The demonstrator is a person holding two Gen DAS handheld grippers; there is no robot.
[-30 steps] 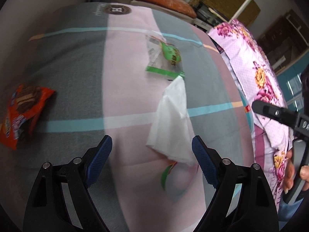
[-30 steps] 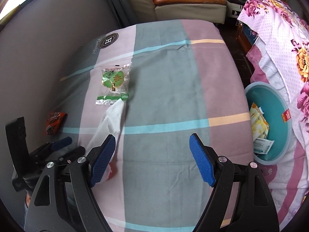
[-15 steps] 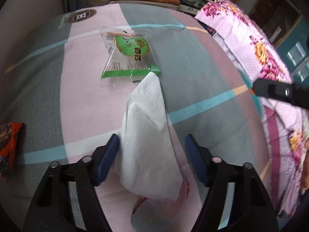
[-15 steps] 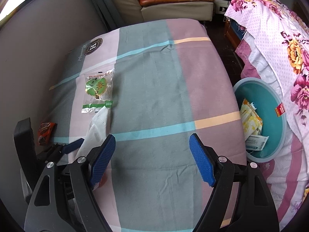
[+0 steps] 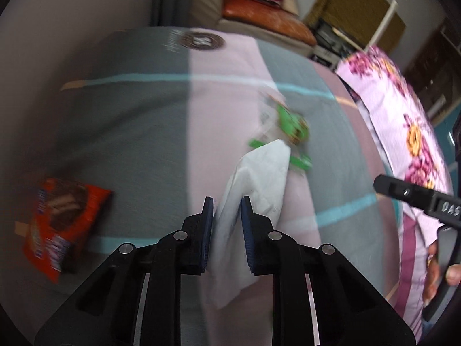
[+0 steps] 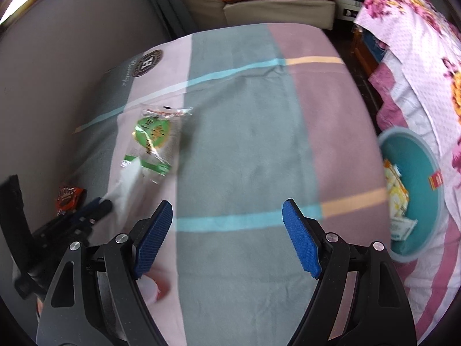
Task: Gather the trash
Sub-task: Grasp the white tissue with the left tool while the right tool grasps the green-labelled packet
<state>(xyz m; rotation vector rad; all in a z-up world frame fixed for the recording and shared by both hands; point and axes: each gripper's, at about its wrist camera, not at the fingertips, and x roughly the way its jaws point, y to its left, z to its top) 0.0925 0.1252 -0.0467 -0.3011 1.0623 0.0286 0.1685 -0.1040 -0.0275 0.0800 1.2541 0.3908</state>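
Tissue [image 5: 259, 184] blurred, lower end behind left tool [image 5: 227, 216]

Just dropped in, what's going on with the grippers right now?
It's a trash pickup on a bed. The left gripper is shut on a white tissue that trails toward a green snack wrapper. The right gripper hangs open and empty over the blanket. An orange snack bag lies uncollected, and the teal bin beside the bed holds some wrappers.
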